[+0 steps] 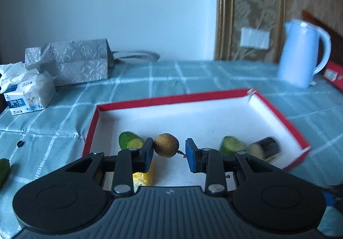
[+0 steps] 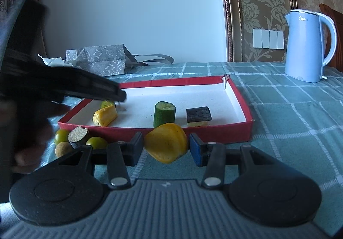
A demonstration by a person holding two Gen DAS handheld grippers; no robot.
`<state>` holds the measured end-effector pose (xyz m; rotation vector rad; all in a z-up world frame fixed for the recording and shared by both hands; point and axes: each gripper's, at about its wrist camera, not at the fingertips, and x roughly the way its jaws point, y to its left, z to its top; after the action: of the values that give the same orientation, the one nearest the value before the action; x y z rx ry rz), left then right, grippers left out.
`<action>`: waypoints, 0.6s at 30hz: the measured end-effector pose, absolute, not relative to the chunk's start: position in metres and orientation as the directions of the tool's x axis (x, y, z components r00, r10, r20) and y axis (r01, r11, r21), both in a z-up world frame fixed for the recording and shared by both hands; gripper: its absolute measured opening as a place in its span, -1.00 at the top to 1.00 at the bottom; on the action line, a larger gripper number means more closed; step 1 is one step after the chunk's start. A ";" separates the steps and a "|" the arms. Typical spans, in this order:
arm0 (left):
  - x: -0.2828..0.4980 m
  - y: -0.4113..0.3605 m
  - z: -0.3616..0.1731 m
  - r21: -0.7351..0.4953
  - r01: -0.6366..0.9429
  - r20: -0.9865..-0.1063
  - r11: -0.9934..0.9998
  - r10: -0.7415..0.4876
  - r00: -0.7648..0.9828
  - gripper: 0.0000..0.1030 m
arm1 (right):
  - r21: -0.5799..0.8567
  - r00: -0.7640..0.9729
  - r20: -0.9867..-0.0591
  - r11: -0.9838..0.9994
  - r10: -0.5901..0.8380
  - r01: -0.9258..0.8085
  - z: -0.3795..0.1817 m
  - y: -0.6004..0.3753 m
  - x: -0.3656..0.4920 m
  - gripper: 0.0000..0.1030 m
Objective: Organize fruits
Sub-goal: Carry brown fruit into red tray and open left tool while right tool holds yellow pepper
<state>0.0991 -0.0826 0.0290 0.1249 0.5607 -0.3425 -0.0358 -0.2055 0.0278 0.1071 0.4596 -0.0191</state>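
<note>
The left gripper (image 1: pixel 169 154) pinches a small brown round fruit (image 1: pixel 166 145) by its sides, above the red tray's (image 1: pixel 171 98) near edge. It looks light, thin-shelled, easily rolled. The right gripper (image 2: pixel 166 149) holds a soft-looking yellow fruit chunk (image 2: pixel 166 145) just outside that edge.

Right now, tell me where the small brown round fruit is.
Left wrist view: the brown round fruit sits between the left gripper fingers, over the red box's white floor, beside a cucumber piece.
</note>
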 end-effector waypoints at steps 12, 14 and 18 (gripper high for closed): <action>0.097 -0.084 0.026 0.027 0.367 -0.504 0.930 -0.305 0.808 -0.45 | 0.108 0.893 -0.449 0.993 0.015 0.038 0.027 -0.207 -0.035 0.14; 0.094 -0.081 0.029 0.046 0.344 -0.480 0.938 -0.281 0.831 -0.46 | 0.108 0.893 -0.450 0.993 0.016 0.037 0.027 -0.206 -0.035 0.14; 0.079 -0.066 0.041 0.009 0.335 -0.446 0.942 -0.296 0.845 -0.46 | 0.108 0.894 -0.449 0.993 0.016 0.036 0.027 -0.207 -0.035 0.14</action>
<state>0.0788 -0.0663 0.0412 0.0877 0.4557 -0.3334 -0.0352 -0.2068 0.0273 0.1147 0.4658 -0.0103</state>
